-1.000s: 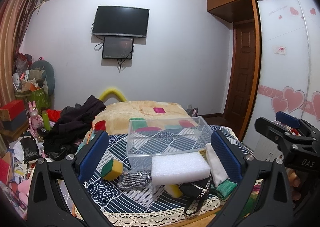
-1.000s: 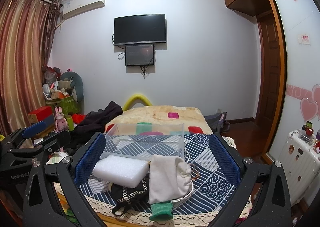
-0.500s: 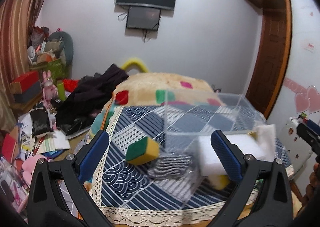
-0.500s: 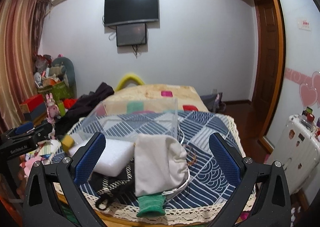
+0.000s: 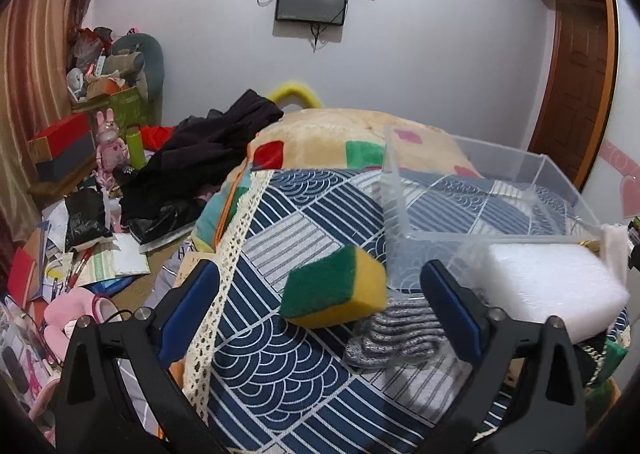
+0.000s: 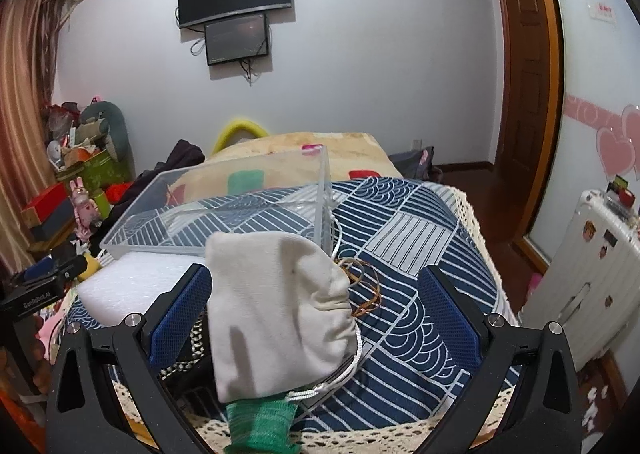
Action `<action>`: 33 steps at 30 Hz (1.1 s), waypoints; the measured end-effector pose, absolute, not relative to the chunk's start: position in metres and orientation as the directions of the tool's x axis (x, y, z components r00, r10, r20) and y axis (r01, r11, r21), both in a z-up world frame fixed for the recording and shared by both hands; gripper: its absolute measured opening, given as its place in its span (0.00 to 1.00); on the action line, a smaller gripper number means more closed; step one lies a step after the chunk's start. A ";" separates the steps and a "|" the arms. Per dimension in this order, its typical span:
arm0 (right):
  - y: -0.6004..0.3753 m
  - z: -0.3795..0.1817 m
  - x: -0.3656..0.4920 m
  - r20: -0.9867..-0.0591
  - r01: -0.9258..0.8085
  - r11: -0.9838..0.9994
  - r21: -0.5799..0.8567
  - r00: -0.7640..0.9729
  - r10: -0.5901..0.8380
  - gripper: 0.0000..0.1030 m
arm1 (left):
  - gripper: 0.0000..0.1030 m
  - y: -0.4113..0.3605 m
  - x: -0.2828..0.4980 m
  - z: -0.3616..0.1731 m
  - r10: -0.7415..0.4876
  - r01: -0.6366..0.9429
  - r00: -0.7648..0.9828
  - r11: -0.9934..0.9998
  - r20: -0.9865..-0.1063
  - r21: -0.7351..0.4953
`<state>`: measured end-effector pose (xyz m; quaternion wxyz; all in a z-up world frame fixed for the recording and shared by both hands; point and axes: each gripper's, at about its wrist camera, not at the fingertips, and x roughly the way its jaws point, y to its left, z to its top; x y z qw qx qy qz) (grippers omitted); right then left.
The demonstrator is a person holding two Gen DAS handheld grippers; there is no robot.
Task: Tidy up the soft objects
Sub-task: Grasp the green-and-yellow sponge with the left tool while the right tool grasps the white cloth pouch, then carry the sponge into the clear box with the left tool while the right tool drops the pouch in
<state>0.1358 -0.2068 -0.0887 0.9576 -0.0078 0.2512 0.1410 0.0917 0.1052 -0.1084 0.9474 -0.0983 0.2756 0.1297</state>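
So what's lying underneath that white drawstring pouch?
A green knitted cloth pokes out below the white drawstring pouch, and something black with a checked strap shows at its left edge. How far either runs beneath the pouch is covered.

Your left tool is held with its two blue-padded fingers spread wide, and nothing is between them. It points forward and a little downward. Your right tool is in the same state: the fingers stand far apart and grip nothing. It also looks forward and slightly down. In the right wrist view, a part of your left tool shows at the left edge, so the two tools are side by side, near each other.
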 end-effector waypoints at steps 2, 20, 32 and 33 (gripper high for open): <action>-0.206 -0.091 0.139 -0.492 -0.281 0.957 0.069 0.825 0.278 0.95 | 0.84 0.106 0.096 -0.113 0.185 -0.297 0.805 0.948 -0.564 -0.113; -0.189 -0.094 0.142 -0.521 -0.401 0.916 0.027 0.776 0.355 0.12 | 0.34 0.088 0.094 -0.109 0.148 -0.221 0.830 0.973 -0.538 -0.074; -0.204 -0.062 0.131 -0.421 -0.374 0.926 0.051 0.833 0.360 0.11 | 0.34 0.079 0.069 -0.062 0.083 -0.151 0.896 0.981 -0.436 -0.124; -0.205 -0.059 0.130 -0.412 -0.376 0.925 0.051 0.836 0.362 0.11 | 0.34 0.077 0.069 -0.059 0.074 -0.140 0.900 0.982 -0.430 -0.125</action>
